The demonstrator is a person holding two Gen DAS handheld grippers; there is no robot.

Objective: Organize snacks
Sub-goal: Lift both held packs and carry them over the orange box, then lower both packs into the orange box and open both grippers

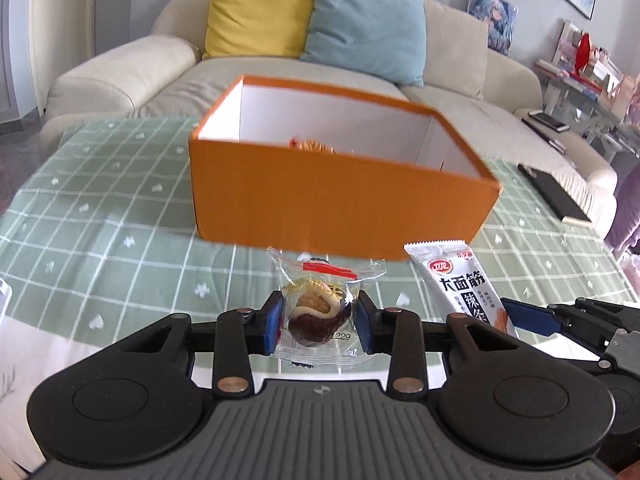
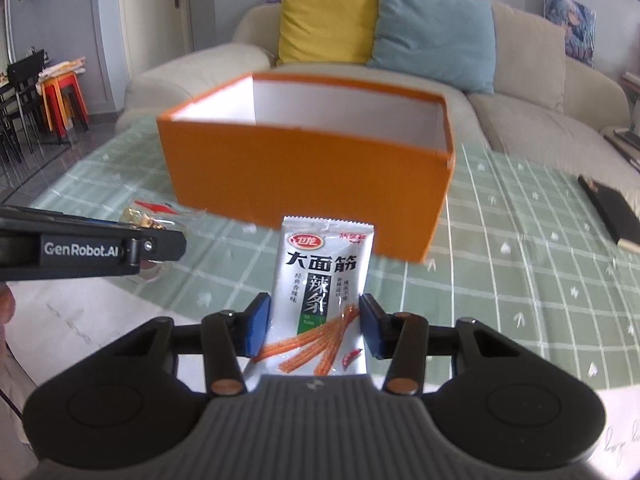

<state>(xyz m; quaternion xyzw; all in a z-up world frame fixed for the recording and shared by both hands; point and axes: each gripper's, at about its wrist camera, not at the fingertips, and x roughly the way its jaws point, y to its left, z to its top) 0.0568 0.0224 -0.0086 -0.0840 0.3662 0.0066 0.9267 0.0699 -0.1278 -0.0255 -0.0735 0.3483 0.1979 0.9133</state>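
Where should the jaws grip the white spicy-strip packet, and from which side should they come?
Grip the white packet across its narrow width on the lower half, coming from its bottom end, as the right gripper does now. The packet is long and flat, so its two long edges give the pads parallel sides, and the free top end can then go first into the orange box.

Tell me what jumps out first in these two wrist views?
The big orange box stands open on the green checked tablecloth, dead ahead in both views. In front of it, the left tongs clamp a clear-wrapped chocolate pastry, and the right tongs grip a white spicy-strip packet held upright. Behind sit yellow and blue sofa cushions.
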